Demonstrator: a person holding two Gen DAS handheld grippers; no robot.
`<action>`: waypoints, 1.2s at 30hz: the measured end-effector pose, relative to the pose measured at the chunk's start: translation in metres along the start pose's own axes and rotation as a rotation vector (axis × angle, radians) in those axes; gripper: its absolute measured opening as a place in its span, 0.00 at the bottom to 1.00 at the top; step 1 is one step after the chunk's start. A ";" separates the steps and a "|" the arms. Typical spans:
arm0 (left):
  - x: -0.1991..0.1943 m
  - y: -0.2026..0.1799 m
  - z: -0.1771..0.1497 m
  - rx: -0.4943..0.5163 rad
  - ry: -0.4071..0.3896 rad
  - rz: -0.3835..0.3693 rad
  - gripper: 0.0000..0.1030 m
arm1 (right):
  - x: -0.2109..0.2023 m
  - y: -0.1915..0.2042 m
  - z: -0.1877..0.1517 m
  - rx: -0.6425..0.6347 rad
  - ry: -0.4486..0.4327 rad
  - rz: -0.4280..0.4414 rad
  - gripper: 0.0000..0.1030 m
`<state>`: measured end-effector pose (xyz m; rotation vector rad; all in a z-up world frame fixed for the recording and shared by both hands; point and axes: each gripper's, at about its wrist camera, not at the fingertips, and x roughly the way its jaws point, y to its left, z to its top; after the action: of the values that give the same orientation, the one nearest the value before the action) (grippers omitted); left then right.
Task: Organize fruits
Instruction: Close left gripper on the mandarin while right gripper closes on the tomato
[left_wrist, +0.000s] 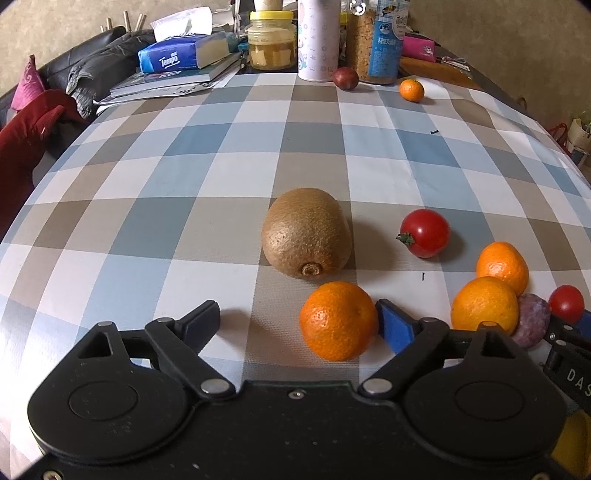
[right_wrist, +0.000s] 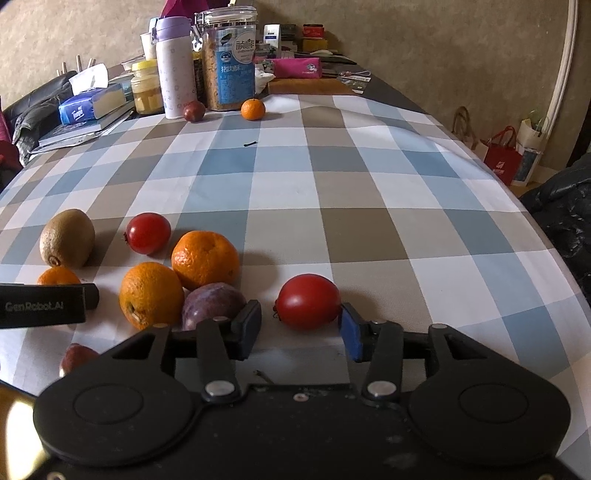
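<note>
In the left wrist view my left gripper (left_wrist: 295, 321) is open on the checked tablecloth (left_wrist: 184, 177). A mandarin (left_wrist: 338, 320) lies between its fingers, against the right blue pad. A kiwi (left_wrist: 306, 232) lies just beyond it, a tomato (left_wrist: 424, 232) to the right. Two oranges (left_wrist: 484, 304) (left_wrist: 502, 266), a purple fruit (left_wrist: 532, 325) and a second tomato (left_wrist: 566, 303) sit at far right. In the right wrist view my right gripper (right_wrist: 301, 332) is open around that tomato (right_wrist: 308, 301), jaws near but apart from it. The oranges (right_wrist: 151, 295) (right_wrist: 205, 258), purple fruit (right_wrist: 212, 304) and kiwi (right_wrist: 67, 237) lie left.
At the table's far end stand a white flask (right_wrist: 175, 70), a cereal jar (right_wrist: 231, 59), a yellow-lidded jar (left_wrist: 271, 40), a tissue pack (left_wrist: 181, 55) on books, a dark plum (right_wrist: 194, 110) and a small mandarin (right_wrist: 253, 109). Another dark fruit (right_wrist: 75, 360) lies near left.
</note>
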<state>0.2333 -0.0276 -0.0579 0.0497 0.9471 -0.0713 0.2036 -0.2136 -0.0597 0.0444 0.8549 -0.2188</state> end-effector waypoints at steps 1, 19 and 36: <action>0.001 0.001 0.001 -0.006 0.003 0.003 0.92 | 0.000 0.000 0.000 -0.001 -0.001 -0.002 0.48; 0.002 0.002 0.002 -0.005 0.026 0.001 0.91 | -0.002 0.011 -0.007 -0.086 -0.063 -0.051 0.48; -0.010 -0.013 -0.001 0.063 -0.006 -0.064 0.49 | -0.002 0.007 -0.004 -0.061 -0.040 -0.005 0.34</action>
<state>0.2256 -0.0397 -0.0500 0.0774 0.9402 -0.1602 0.2008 -0.2059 -0.0615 -0.0190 0.8210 -0.1981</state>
